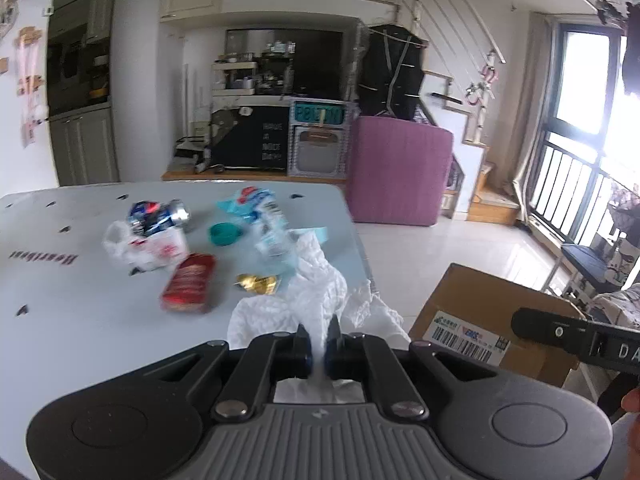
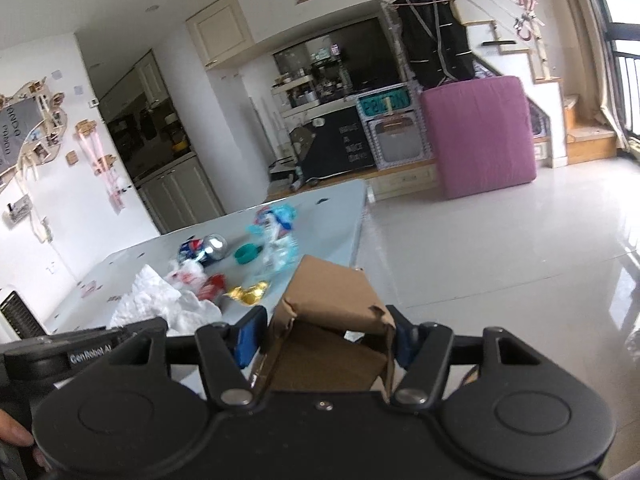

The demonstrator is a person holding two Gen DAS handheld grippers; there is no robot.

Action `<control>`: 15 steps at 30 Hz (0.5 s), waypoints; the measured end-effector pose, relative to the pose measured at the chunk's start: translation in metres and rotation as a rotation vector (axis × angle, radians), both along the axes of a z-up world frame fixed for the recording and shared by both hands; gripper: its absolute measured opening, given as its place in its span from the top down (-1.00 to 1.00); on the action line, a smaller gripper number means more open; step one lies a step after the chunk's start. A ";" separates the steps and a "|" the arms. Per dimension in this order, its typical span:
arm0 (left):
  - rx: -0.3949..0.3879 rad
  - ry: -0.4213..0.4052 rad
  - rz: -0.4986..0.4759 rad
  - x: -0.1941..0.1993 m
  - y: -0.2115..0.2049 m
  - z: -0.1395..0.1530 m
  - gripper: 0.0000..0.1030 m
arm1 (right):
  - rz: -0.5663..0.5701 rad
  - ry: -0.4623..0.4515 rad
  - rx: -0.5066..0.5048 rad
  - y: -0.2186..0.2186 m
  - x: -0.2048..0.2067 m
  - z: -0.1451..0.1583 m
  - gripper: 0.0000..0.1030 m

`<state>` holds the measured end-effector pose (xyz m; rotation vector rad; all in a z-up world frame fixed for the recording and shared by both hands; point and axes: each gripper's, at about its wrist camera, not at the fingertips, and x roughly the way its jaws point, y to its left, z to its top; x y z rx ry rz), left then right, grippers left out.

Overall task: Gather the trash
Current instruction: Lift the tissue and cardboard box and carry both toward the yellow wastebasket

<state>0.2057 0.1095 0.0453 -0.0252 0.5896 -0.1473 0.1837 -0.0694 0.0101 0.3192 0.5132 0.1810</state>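
My left gripper (image 1: 318, 338) is shut on a crumpled white paper towel (image 1: 308, 300) at the near right part of the pale blue table (image 1: 80, 320). My right gripper (image 2: 326, 336) is shut on a brown cardboard box (image 2: 332, 320), held beside the table's right edge; the box shows in the left wrist view (image 1: 492, 320) too. On the table lie a crushed blue can (image 1: 158, 216), a white plastic bag (image 1: 148, 248), a red can (image 1: 190, 284), a teal lid (image 1: 224, 234), a gold wrapper (image 1: 258, 282) and a blue-white plastic wrapper (image 1: 260, 216).
A purple upright mattress (image 1: 396, 172) stands on the tiled floor (image 1: 460, 248) beyond the table. A balcony window with railing (image 1: 580, 160) is at the right. Kitchen cabinets (image 1: 84, 140) and a dark shelf unit (image 1: 256, 80) are at the back.
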 end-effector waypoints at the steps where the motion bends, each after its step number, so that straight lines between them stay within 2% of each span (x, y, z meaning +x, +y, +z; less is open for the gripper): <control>1: -0.001 -0.001 -0.011 0.002 -0.008 0.000 0.89 | -0.011 0.000 -0.005 -0.007 -0.001 0.000 -0.24; 8: -0.012 0.012 -0.085 0.022 -0.070 -0.011 0.89 | -0.092 0.017 -0.033 -0.069 -0.002 -0.007 -0.23; 15: -0.009 0.069 -0.153 0.056 -0.133 -0.039 0.89 | -0.166 0.069 -0.052 -0.127 0.008 -0.031 -0.23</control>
